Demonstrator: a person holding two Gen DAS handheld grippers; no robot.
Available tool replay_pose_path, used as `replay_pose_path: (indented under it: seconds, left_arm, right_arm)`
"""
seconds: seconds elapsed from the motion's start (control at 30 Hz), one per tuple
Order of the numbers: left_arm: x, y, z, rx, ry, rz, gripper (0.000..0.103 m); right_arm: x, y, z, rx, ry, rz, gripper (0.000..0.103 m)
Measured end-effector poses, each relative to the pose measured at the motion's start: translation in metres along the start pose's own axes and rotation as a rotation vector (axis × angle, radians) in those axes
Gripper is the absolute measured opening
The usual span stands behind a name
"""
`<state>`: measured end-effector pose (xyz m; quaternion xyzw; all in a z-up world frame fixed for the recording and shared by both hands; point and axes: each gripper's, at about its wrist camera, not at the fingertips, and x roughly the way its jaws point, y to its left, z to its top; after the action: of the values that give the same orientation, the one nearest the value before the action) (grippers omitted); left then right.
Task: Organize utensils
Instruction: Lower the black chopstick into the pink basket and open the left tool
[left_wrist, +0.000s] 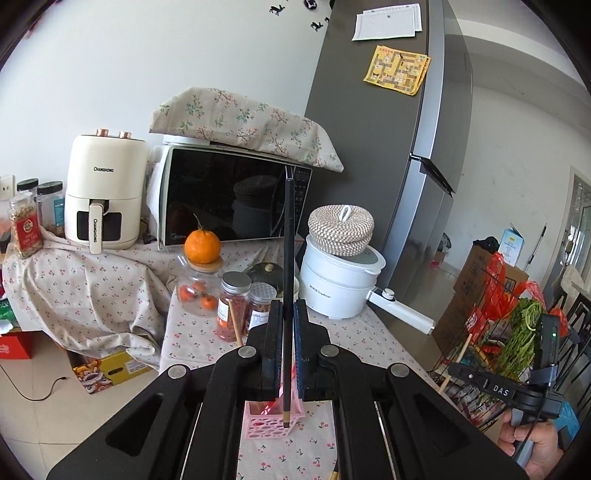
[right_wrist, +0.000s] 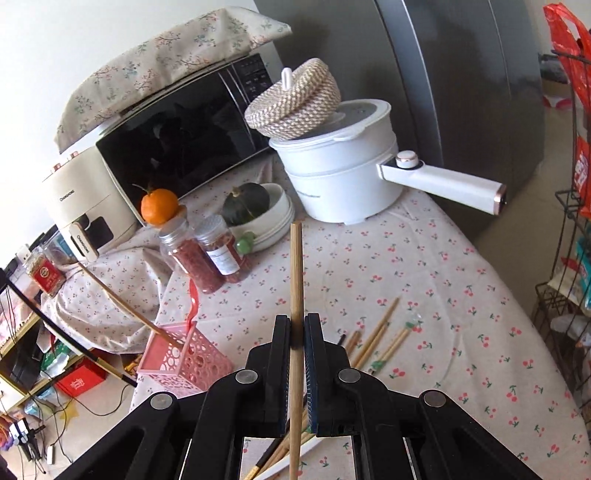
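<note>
- The black chopstick (left_wrist: 288, 266) stands almost straight up, pinched between the two fingers of the left gripper (left_wrist: 288, 314). Its bottom tip hangs right over the pink basket (left_wrist: 273, 424).
- The pink basket sits on the cherry tablecloth (right_wrist: 424, 266) (a wooden chopstick (right_wrist: 125, 306) and a red utensil (right_wrist: 192, 302) already lean inside it).
- The right gripper (right_wrist: 296, 328) squeezes a bamboo chopstick (right_wrist: 296, 280), which points up.
- More chopsticks (right_wrist: 376, 339) lie loose on the cloth, just beside the right gripper.
- Behind the basket stand two jars (right_wrist: 207, 251) of red stuff.
- Farther back are a white pot (right_wrist: 340, 173) and a microwave (left_wrist: 232, 195).
</note>
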<state>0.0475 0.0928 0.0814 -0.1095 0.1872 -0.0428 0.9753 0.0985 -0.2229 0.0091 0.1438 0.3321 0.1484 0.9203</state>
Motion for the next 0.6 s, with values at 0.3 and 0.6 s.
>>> replay_pose_path:
  seconds: [0.3,0.6]
  left_arm:
    - [0.06,0.006,-0.011,0.027,0.041,0.111,0.005]
    - [0.116,0.016,-0.035,0.031,0.186,0.086,0.006]
  right_arm:
    - [0.004,0.009,0.002,-0.002,-0.002,0.03,0.006]
    - [0.005,0.021,0.004,-0.033,-0.012,0.041,0.006]
